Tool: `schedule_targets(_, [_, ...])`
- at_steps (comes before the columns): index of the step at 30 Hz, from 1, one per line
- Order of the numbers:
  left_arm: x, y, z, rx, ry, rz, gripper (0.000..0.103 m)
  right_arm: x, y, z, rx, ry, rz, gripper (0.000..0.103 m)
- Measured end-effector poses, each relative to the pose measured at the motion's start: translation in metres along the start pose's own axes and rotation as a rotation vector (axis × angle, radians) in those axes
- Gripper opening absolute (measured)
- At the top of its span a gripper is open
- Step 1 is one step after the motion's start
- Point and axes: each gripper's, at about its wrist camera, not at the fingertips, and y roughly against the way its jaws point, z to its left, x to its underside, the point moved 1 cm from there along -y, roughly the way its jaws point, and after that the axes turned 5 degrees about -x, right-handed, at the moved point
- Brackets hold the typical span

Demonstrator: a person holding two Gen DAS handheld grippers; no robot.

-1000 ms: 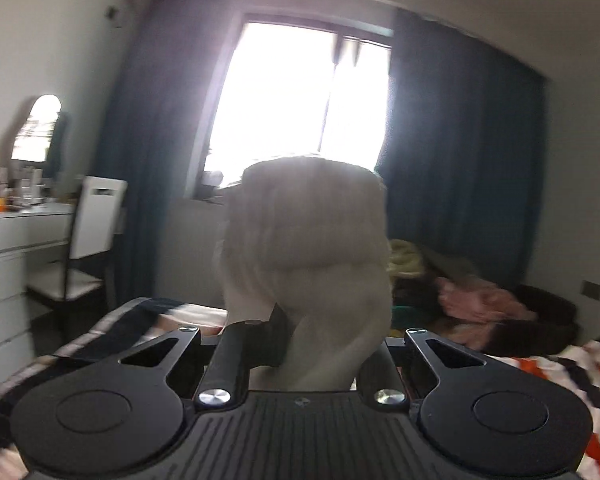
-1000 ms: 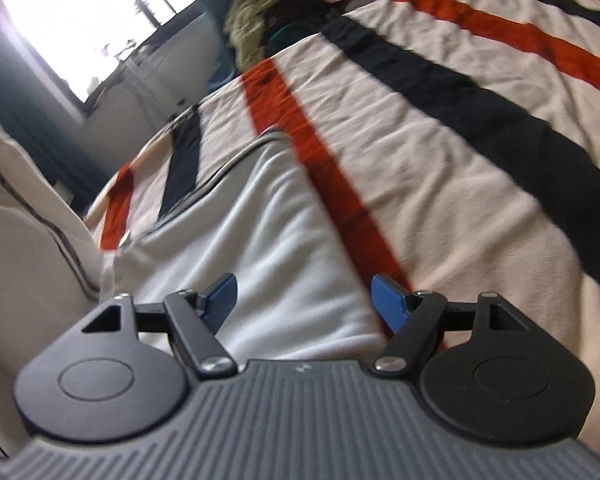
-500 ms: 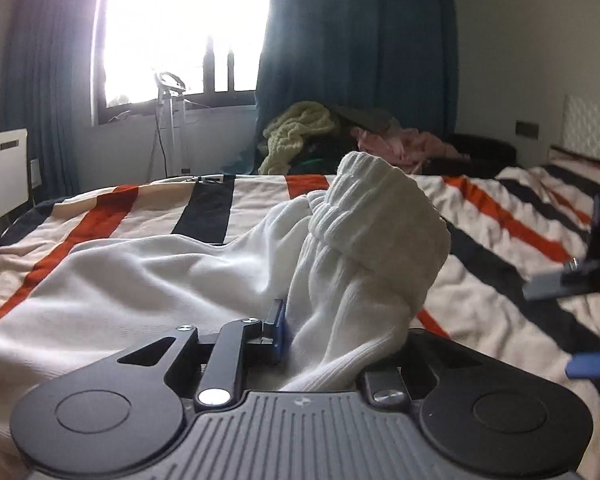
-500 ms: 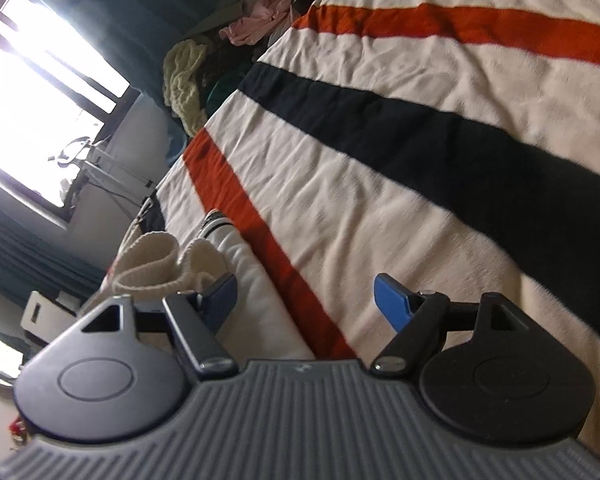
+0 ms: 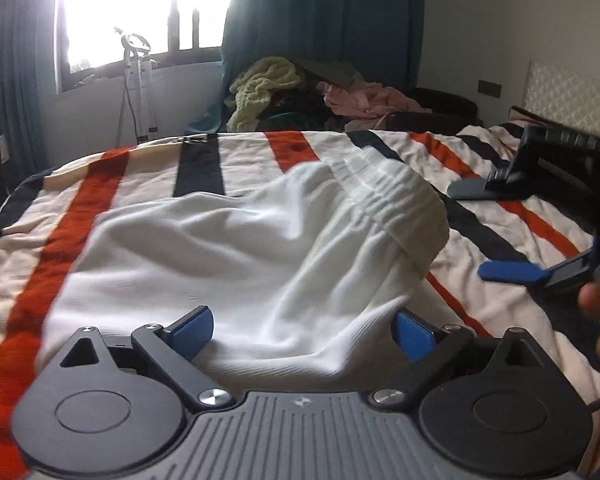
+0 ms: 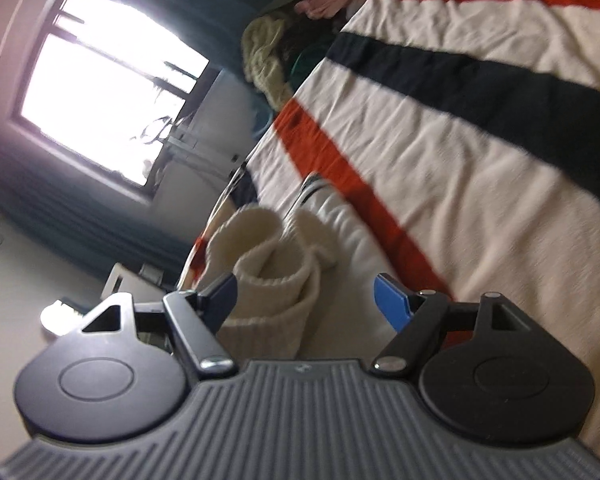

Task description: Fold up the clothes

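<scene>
L claw (image 5: 302, 334) has just been opening, jaws wide, white ribbed-cuff knit garment (image 5: 228, 248) lying loose between them on striped bed cover (image 5: 236, 152), mid-bed. R claw (image 6: 304, 300) open too, garment's cuff near its left pad.

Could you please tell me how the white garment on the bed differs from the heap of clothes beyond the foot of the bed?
The white garment is one plain white piece; the heap of clothes mixes yellow-green, pink and dark items. The garment lies spread on the striped bedspread, close in front of the left gripper, whose jaws have just been opening; the heap sits bundled near the curtain, beyond the bed. Both are rumpled.
</scene>
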Motion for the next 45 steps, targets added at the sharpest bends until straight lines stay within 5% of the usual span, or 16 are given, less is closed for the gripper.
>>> schedule_targets(7, [-0.016,0.029,0.054,-0.012,0.134,-0.061,0.099,0.016,-0.016,0.009,-0.080,0.004,0.080,0.084])
schedule_targets(13, [-0.018,0.027,0.076,-0.046,0.175,-0.075,0.099,0.032,-0.048,0.014,0.003,0.073,0.149,0.085])
schedule_targets(17, [-0.015,0.024,0.085,-0.049,0.185,-0.076,0.099,0.033,-0.065,0.020,0.081,0.171,0.102,0.084])
schedule_targets(24, [-0.010,0.019,0.100,-0.015,0.250,-0.070,0.099,0.025,-0.100,0.023,0.026,0.198,0.063,0.085])
schedule_targets(25, [-0.010,0.019,0.102,-0.022,0.247,-0.070,0.099,0.023,-0.104,0.024,0.020,0.203,0.051,0.084])
schedule_targets(27, [-0.009,0.019,0.103,-0.038,0.237,-0.074,0.099,0.015,-0.110,0.021,0.025,0.172,0.019,0.060])
schedule_targets(30, [-0.008,0.018,0.106,-0.049,0.236,-0.068,0.099,0.005,-0.113,0.023,0.040,0.180,-0.016,0.038])
schedule_targets(38, [-0.005,0.018,0.105,-0.054,0.220,-0.073,0.099,-0.010,-0.075,0.080,-0.133,0.429,-0.219,0.034])
schedule_targets(42, [-0.005,0.019,0.102,-0.052,0.207,-0.081,0.099,-0.017,-0.068,0.071,-0.020,0.486,-0.277,0.035])
schedule_targets(45, [-0.003,0.016,0.105,-0.041,0.221,-0.067,0.099,-0.023,-0.087,0.025,0.128,0.342,-0.181,0.036])
